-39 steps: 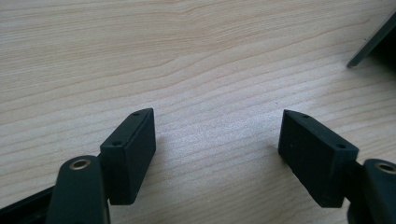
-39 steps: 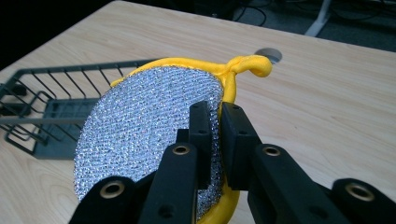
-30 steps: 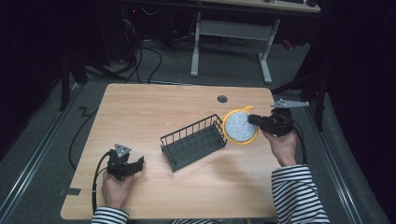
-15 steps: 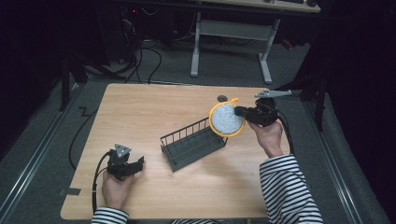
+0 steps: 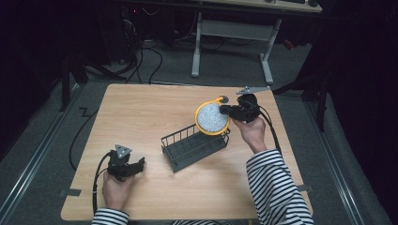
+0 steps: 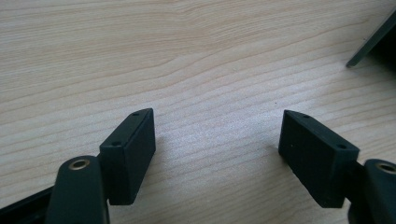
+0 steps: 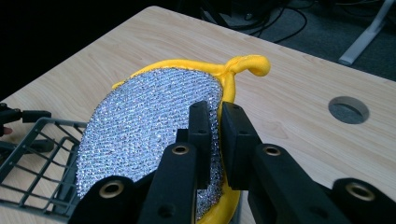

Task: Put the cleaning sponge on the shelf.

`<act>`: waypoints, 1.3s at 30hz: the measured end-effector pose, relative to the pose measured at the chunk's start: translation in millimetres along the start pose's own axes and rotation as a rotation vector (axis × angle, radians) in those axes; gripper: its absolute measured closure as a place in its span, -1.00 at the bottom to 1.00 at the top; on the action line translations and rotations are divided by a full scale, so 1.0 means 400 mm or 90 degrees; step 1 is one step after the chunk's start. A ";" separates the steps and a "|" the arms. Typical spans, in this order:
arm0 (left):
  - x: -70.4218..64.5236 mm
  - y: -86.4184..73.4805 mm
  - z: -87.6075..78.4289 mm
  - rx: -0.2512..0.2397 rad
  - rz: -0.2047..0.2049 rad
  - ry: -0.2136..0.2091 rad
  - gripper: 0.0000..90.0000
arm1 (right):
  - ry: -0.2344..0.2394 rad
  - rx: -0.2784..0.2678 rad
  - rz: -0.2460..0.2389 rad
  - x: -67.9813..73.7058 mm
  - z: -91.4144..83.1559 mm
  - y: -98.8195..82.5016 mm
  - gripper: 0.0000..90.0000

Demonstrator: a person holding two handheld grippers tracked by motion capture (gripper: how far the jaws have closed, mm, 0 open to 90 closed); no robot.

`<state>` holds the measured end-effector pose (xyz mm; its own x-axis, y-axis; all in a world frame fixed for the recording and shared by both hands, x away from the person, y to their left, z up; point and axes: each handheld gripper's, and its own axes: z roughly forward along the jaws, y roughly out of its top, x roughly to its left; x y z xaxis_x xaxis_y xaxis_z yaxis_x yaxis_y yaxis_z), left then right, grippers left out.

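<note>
Two wire rack [image 5: 195, 146] corners sit under the scrubber [image 7: 149, 126]; claw [image 7: 212, 121] clamped.

The left gripper [image 5: 139, 164] is resting low near the person's edge, held in the left hand [image 5: 115, 190], its jaws standing wide apart with nothing between them. The right gripper [image 5: 224, 110] is being held farther out by the right hand [image 5: 252, 131], forearm reaching forward in a striped sleeve [image 5: 277, 187], its jaws pinching tight.
</note>
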<state>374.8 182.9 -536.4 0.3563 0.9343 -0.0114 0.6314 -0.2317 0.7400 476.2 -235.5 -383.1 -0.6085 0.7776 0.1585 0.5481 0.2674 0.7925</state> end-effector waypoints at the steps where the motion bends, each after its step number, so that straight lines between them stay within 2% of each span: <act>1: 0.000 0.000 0.000 0.000 0.000 0.000 -0.38 | 0.002 -0.001 0.001 0.002 0.005 0.001 0.86; 6: 0.000 0.000 0.000 0.001 0.001 0.000 -0.38 | 0.010 0.009 -0.010 0.020 0.045 -0.003 0.85; 13: 0.000 0.000 0.000 0.000 0.000 0.000 -0.38 | -0.002 0.035 -0.017 0.026 0.082 -0.021 0.84; 27: 0.000 0.000 0.000 0.001 0.002 0.000 -0.38 | -0.011 0.041 -0.037 0.024 0.087 -0.059 0.84; 38: 0.000 0.000 0.000 0.001 0.001 0.000 -0.38 | -0.005 0.056 -0.048 0.031 0.088 -0.078 0.84; 39: 0.000 0.000 0.000 0.000 0.000 0.001 -0.38 | -0.004 0.061 -0.049 0.030 0.089 -0.085 0.92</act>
<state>374.9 182.8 -536.5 0.3559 0.9345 -0.0107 0.6312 -0.2319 0.7402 470.8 -215.1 -429.2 -0.6477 0.7558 0.0956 0.5527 0.3798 0.7418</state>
